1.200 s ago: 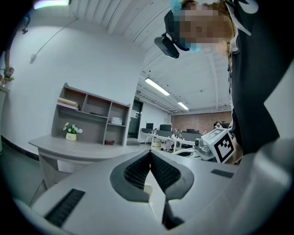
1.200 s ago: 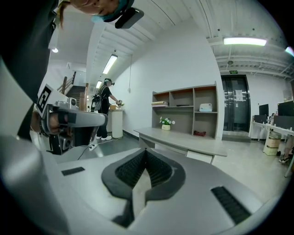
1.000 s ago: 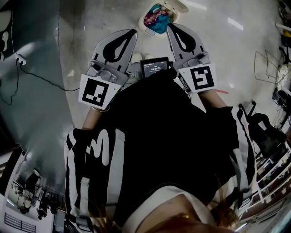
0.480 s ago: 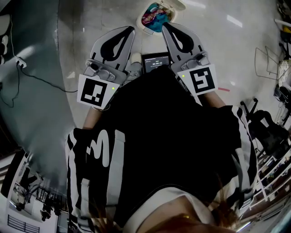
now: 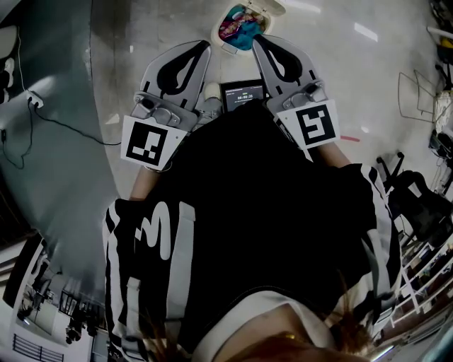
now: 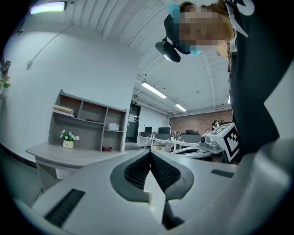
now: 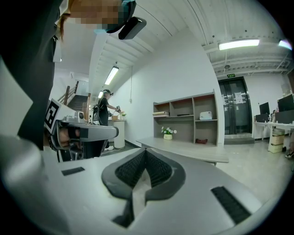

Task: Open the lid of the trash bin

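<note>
Holding both tools up near the chest: left gripper (image 5: 204, 47) and right gripper (image 5: 257, 41) are each showing jaws pressed together on nothing. The trash bin (image 5: 224, 42) is standing at top centre of the head view, its lid (image 5: 269, 7) apparently tipped back. If the lid needs to go further, I am judging that one closed tip should nudge under its edge.

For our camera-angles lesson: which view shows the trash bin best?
The head view: the trash bin stands at the frame's top, lid up, colourful contents showing. Both gripper views look across the room and show nothing of it.
</note>
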Tool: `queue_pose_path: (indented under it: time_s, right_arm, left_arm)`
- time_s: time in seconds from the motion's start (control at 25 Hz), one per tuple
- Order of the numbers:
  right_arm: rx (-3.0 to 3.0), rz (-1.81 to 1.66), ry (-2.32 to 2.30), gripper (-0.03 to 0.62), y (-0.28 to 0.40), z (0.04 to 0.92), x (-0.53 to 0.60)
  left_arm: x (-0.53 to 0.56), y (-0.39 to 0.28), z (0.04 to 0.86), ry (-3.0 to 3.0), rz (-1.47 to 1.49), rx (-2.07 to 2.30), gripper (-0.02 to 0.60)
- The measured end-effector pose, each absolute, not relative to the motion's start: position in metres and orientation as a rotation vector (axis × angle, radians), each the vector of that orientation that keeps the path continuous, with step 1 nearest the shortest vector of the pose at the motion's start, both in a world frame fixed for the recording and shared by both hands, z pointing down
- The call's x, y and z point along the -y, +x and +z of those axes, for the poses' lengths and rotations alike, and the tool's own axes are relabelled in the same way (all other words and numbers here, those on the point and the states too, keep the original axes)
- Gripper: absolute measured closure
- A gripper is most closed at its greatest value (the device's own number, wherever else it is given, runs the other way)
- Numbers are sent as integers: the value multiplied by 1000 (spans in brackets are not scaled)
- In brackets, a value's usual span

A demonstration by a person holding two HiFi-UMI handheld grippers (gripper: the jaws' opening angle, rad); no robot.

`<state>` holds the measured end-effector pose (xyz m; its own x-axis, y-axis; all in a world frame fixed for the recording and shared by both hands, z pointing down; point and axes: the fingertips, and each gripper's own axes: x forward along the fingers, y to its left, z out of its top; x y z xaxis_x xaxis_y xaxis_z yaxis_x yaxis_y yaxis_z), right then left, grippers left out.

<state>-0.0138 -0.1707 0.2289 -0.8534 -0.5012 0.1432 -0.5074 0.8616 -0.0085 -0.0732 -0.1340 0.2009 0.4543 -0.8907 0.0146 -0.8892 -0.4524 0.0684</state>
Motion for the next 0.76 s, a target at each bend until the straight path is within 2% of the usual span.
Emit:
queue_pose_path:
  time_s: [0.76]
  right_arm:
    - [2906, 60, 780, 589, -11, 225, 166]
  left_arm:
    - [132, -70, 196, 2636, -43, 1607, 577]
